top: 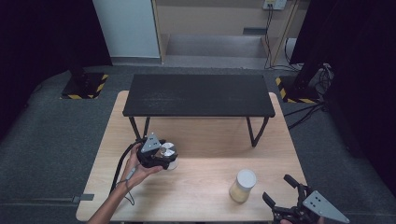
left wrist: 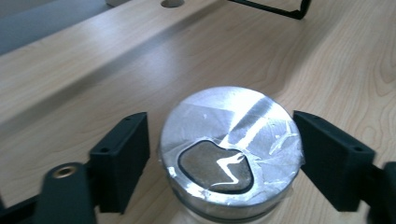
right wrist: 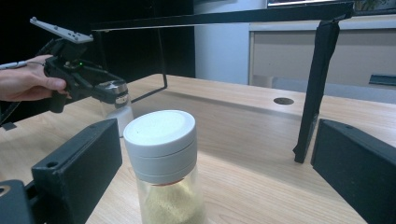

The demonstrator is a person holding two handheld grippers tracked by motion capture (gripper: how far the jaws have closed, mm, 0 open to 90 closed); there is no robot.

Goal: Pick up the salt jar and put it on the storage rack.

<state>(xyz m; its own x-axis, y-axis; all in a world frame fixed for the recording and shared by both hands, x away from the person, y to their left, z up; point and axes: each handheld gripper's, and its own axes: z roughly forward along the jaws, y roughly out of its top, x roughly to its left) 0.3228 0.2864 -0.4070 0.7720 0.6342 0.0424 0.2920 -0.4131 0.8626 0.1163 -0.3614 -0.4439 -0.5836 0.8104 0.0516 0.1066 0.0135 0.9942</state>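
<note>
A glass jar with a foil-sealed silver top (left wrist: 231,140) stands on the wooden table at the left (top: 168,150). My left gripper (left wrist: 222,122) is shut on it, with one black pad on each side of its top; a hand holds that gripper (top: 161,157) from the left. A second jar (top: 243,185), with a white lid and pale yellow powder inside, stands at the front right. My right gripper (top: 278,188) sits just right of it, open. In the right gripper view this jar (right wrist: 161,140) stands between the wide-apart jaws, clear of both.
A low black shelf (top: 198,95) on thin black legs (right wrist: 315,93) spans the back half of the table (top: 201,196). A round cable hole (right wrist: 283,101) lies in the tabletop beyond it. Dark floor surrounds the table, and hazard-striped stands are at the back corners.
</note>
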